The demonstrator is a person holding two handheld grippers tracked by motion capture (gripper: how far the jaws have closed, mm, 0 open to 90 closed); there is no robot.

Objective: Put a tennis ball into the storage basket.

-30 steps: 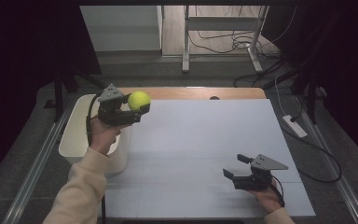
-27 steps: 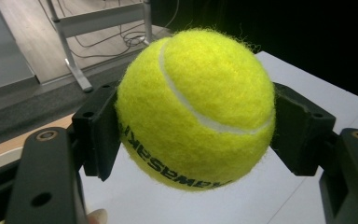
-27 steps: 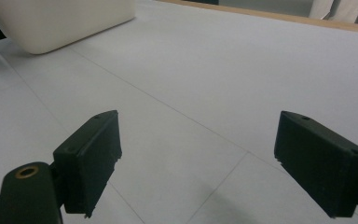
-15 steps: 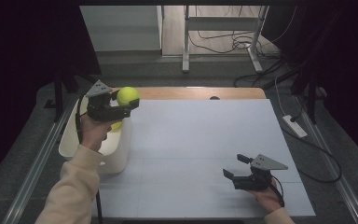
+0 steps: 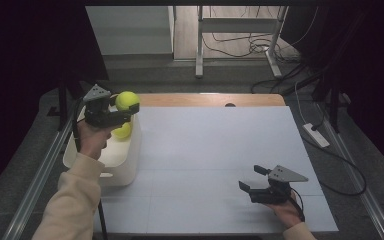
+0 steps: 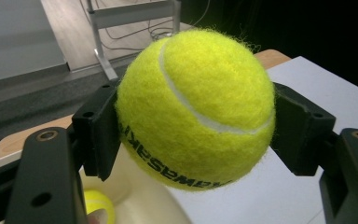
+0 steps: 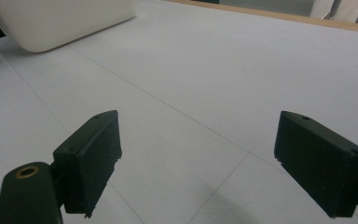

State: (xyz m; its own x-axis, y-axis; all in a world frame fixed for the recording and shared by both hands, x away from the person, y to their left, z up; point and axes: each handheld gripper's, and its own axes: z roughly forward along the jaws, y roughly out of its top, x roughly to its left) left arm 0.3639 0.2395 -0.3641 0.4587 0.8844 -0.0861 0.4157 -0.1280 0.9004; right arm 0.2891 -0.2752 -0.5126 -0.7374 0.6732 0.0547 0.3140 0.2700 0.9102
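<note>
The left gripper (image 5: 126,107) clamps a yellow tennis ball (image 5: 127,100) between its two black jaws, one pad pressed on each flank of the ball (image 6: 196,109) as seen in the left gripper view. It holds the ball in the air above the far, table-side corner of a white bin (image 5: 125,160) that stands at the left edge of the white table (image 5: 220,145). A second tennis ball (image 5: 122,131) lies inside the bin, directly below the carried one.

Well away from the bin, near the table's front right corner, the right gripper (image 5: 252,180) rests low over the bare surface in the person's hand, its jaws spread wide with nothing between them; in the right gripper view the bin's rounded outer wall (image 7: 60,21) shows at the far edge of the table.

The step in hand appears to be the delivery: the ball is carried and poised over the bin's opening, not yet let go. The next move likely calls for bringing the ball squarely inside the rim, perhaps lowering it a little, then parting the jaws so it drops beside the other rather than glancing off the rim onto the table.
</note>
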